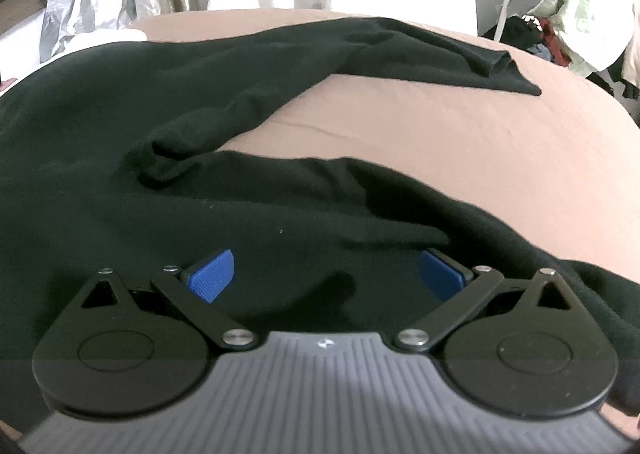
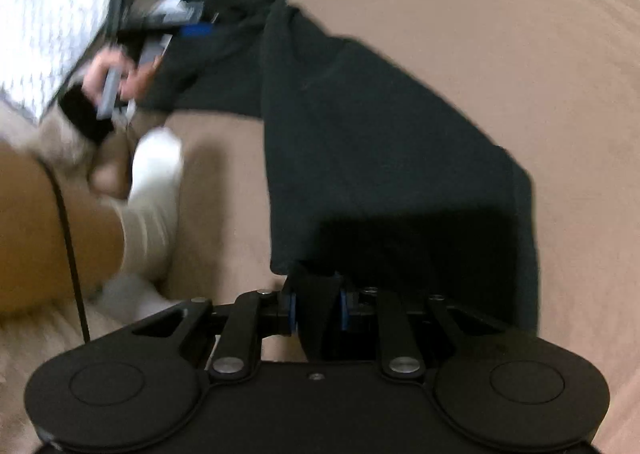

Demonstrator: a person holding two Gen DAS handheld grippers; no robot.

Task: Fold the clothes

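I judge the fold barely begun: the black garment [image 1: 120, 121] lies spread on the tan bed [image 1: 460, 141], one sleeve [image 1: 440, 49] out flat. My right gripper [image 2: 318, 308] pinches a corner; my left gripper [image 1: 326, 274] hangs wide, empty

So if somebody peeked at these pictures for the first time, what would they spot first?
Probably the big black garment sprawled over the tan bed sheet, one sleeve reaching toward the far edge. Next, the right claw, low in its own view, pinching a fold of that black cloth between its blue pads. The left claw hangs wide open just above the fabric, gripping nothing.
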